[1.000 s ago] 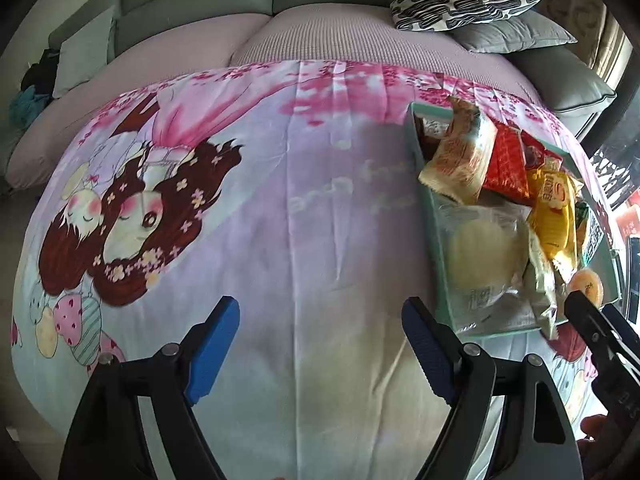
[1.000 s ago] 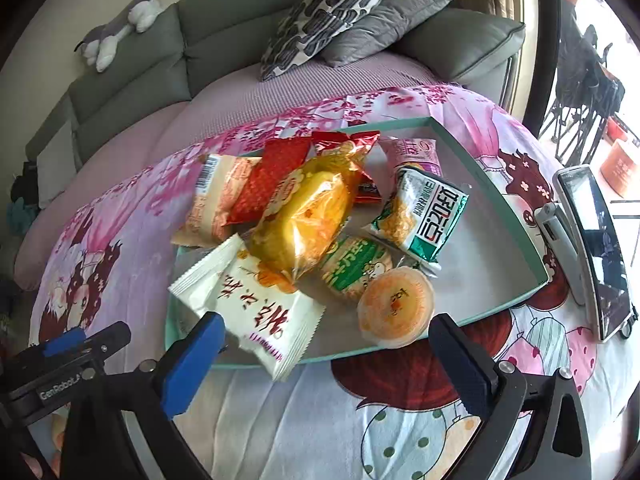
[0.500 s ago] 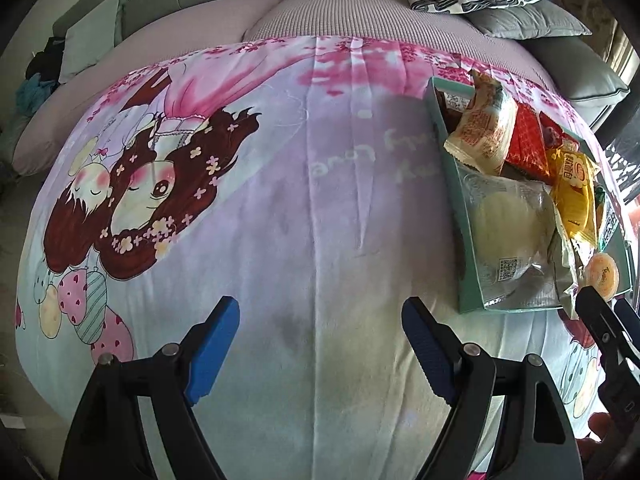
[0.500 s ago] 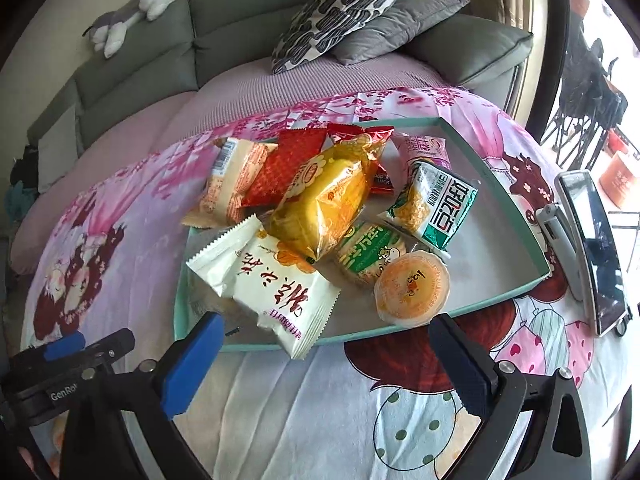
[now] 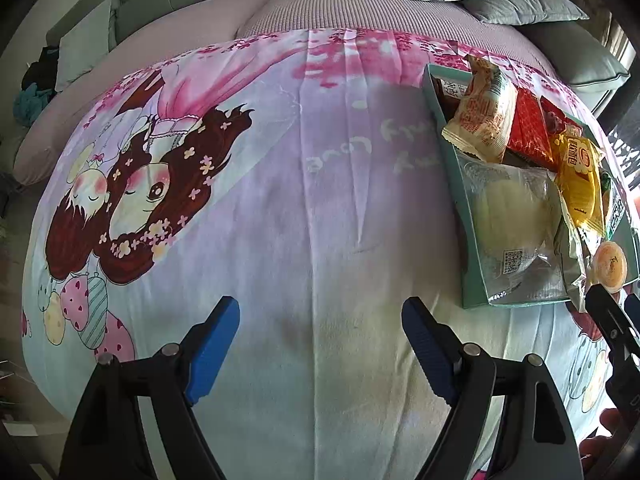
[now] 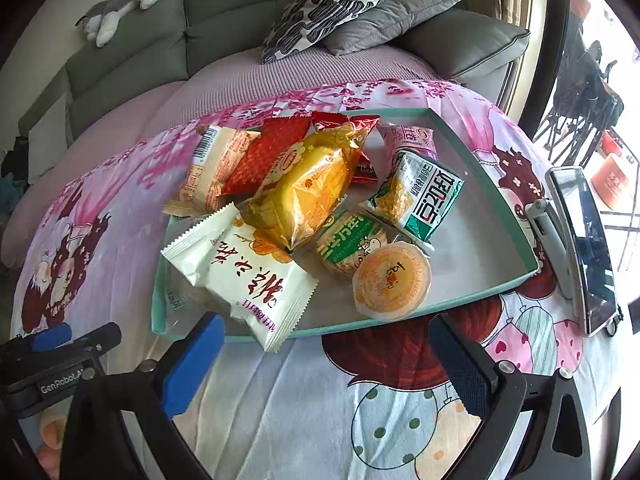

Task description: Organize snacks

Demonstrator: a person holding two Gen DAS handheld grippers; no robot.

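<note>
Nearest in the right wrist view, the right gripper (image 6: 320, 356) is seen with its blue-padded fingers spread wide and nothing between them, held over the cartoon-printed cloth (image 6: 304, 408) just in front of the teal tray (image 6: 484, 292). The left gripper (image 5: 320, 344) is likewise held with its fingers wide apart and empty, over a bare stretch of the cloth well to the left of the tray.

The snacks are piled in the tray. At its near edge a white packet with red characters (image 6: 240, 276) is laid so that one corner overhangs the rim, and an orange jelly cup (image 6: 392, 280) is set just inside the rim to its right. Behind these a green-and-white packet (image 6: 352, 244) is partly covered by a yellow foil packet (image 6: 304, 192), which is stacked on top of the heap. A green corn-snack bag (image 6: 420, 200) is leaned to the right, with a pink packet (image 6: 408, 138) behind it. A red packet (image 6: 268, 152) and a beige wrapped cake (image 6: 212, 168) are found at the far left.

A phone on a stand (image 6: 580, 248) is placed right of the tray. Beyond, a patterned cushion (image 6: 332, 4) and a plush toy (image 6: 124, 4) are seen on the grey sofa (image 6: 132, 60).
</note>
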